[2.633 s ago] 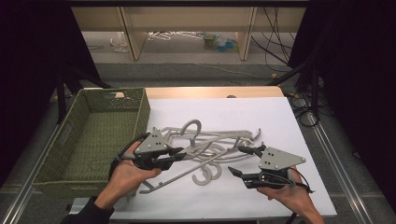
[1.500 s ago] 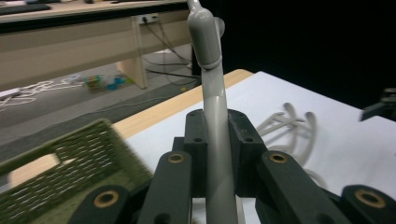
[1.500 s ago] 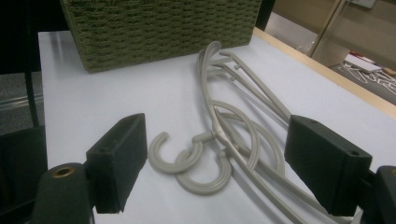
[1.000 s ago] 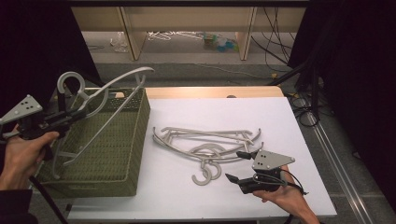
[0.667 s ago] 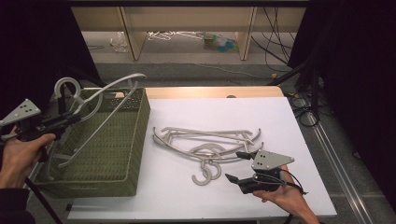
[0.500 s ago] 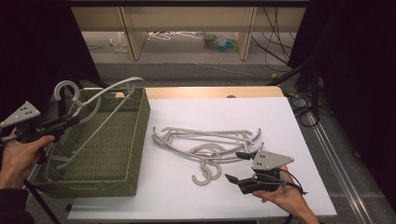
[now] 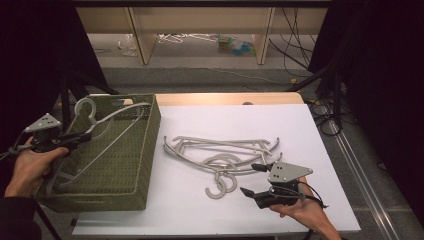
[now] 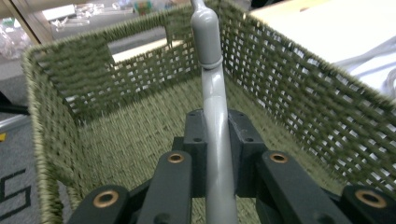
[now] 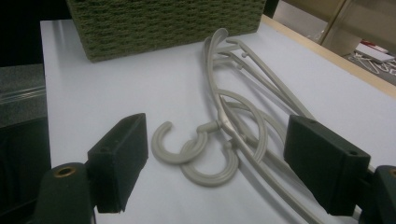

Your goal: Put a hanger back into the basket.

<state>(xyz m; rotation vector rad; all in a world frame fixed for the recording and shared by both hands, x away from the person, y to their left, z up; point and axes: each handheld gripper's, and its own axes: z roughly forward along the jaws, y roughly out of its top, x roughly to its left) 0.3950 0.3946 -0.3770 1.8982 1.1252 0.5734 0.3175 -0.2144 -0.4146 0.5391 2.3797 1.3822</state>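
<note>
Grey plastic hanger sits clamped in our left gripper, which we hold over the green woven basket at the left side of the table. In the high view the hanger tilts down into the basket, its hook raised near the far wall and its long bars slanting toward the basket floor. In the left gripper view the two black jaws press together on the hanger's neck, and the basket's woven walls rise around it.

On the white tabletop just right of the basket lies a heap of more grey hangers, their hooks curling toward us. Our right gripper rests low at the near right of the table, close to those hooks. In the right gripper view its jaws stand wide apart with nothing between the pads, and the two hooks lie on the table just ahead.
</note>
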